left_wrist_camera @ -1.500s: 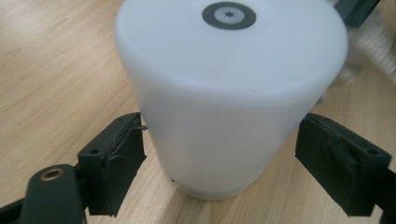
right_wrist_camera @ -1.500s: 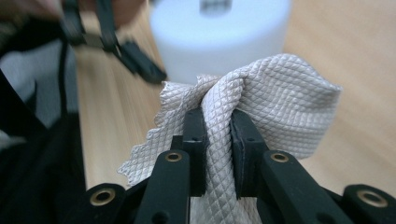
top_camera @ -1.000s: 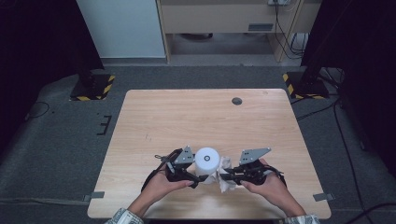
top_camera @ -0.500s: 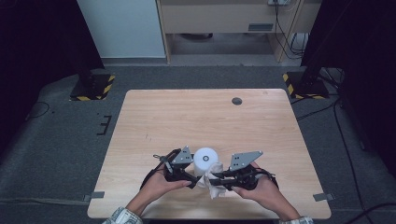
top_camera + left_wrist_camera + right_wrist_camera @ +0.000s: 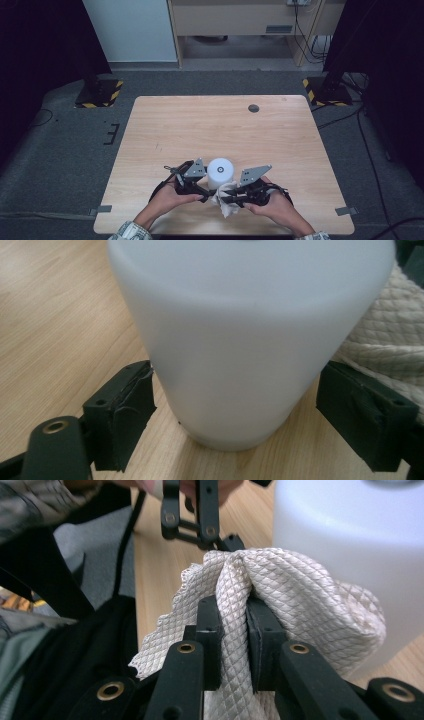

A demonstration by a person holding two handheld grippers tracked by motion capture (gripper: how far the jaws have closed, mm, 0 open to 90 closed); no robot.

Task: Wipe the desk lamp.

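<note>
High view first: the white cup stands upside down near the front edge of the worktop, at about 6 o'clock from its centre, with the left gripper at the cup's 8 o'clock and the right gripper at its 5 o'clock, a bunched cloth hanging from the right one. Looks to me like the wiping step – one tool steadies the cup, the other rubs its side. Left gripper view: the cup sits between the jaws, the left pad touching its wall while the right pad looks a hair off it; the jaws have just been closing a bit, so I can't call it a firm clamp. Its long axis runs straight up, wide end on the wood, narrow base toward 12 o'clock. Right gripper view: the jaws are clenched tight on the quilted cloth, which presses against the cup at 2 o'clock. Next move, I'd guess – sweep the cloth around the wall without tipping the cup, so the left side needs to firm up.
</note>
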